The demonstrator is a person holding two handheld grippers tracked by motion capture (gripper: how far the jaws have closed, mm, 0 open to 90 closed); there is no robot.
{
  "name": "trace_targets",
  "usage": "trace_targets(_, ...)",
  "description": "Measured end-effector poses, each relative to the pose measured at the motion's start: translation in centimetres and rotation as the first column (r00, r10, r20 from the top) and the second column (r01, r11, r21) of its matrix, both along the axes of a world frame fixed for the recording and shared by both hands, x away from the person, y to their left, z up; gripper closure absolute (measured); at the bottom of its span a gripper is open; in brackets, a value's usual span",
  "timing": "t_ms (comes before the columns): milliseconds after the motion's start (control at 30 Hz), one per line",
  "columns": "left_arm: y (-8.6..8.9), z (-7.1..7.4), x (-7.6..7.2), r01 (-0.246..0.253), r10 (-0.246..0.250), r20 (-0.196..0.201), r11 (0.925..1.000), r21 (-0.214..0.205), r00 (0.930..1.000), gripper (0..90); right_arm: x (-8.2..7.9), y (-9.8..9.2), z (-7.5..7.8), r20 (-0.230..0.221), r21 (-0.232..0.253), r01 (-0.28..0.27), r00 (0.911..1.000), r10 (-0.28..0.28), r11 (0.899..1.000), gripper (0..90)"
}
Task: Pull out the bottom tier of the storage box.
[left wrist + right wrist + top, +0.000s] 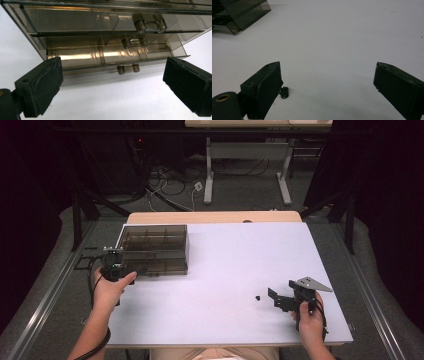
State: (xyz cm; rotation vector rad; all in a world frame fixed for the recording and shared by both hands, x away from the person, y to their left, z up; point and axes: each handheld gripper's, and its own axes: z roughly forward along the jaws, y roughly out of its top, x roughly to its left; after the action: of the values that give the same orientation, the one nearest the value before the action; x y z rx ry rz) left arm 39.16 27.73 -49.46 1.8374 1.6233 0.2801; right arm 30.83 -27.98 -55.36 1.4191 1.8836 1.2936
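A smoked, see-through drawer box (152, 249) stands at the table's left. My left gripper (114, 262) is at its front left corner, held by a hand. In the left gripper view the box's front (100, 22) is close ahead, with three small drawer handles, the lowest (128, 68) nearest the table. The left gripper (112, 75) is open and nothing is between its pads. At the right front my right gripper (281, 293) stands open on the table. A tiny black part (258, 297) lies just to its left, beside one pad (265, 85) and outside the gap of the right gripper (327, 75).
The white table top (235, 265) spreads between the two hands. A corner of the drawer box (242, 15) shows far off in the right gripper view. Beyond the table are another table's legs (209, 180), loose cables on the floor and dark curtains.
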Motion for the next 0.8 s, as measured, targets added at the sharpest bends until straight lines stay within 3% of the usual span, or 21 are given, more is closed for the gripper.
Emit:
trace_targets(300, 1.0, 0.1, 0.4, -0.012, 0.011, -0.017, 0.9999, -0.002, 0.9998, 5.8, 0.0, 0.1, 0.0, -0.006, 0.002, 0.000, 1.0000, 0.000, 1.000, 7.7)
trace_targets(367, 1.4, 0.2, 0.4, -0.003, 0.003, -0.037, 1.0000, -0.004, 0.9993, 6.5, 0.0, 0.1, 0.0, -0.005, 0.002, 0.002, 1.0000, -0.002, 1.000, 7.7)
trace_targets(467, 1.7, 0.0, 0.4, -0.015, 0.015, -0.031, 0.9999, -0.002, 0.9994, 9.8, 0.0, 0.2, -0.1, -0.001, 0.007, 0.001, 1.0000, -0.001, 1.000, 7.7)
trace_targets(600, 2.1, 0.0, 0.5, -0.019, 0.019, -0.033, 0.9997, 0.012, 0.9993, 15.8, 0.0, 0.2, -0.1, -0.004, 0.002, 0.000, 1.0000, 0.000, 1.000, 7.7)
trace_targets(633, 2.3, 0.1, 0.5, -0.008, 0.009, -0.049, 0.9998, 0.019, 0.9987, 16.5, 0.1, 0.2, -0.2, 0.000, 0.006, 0.000, 1.0000, 0.000, 1.000, 7.7)
trace_targets(800, 2.6, -0.1, 0.7, -0.034, 0.036, -0.033, 0.9980, 0.053, 0.9988, 25.4, 0.1, 0.2, -0.2, -0.002, 0.005, 0.002, 1.0000, -0.002, 1.000, 7.7)
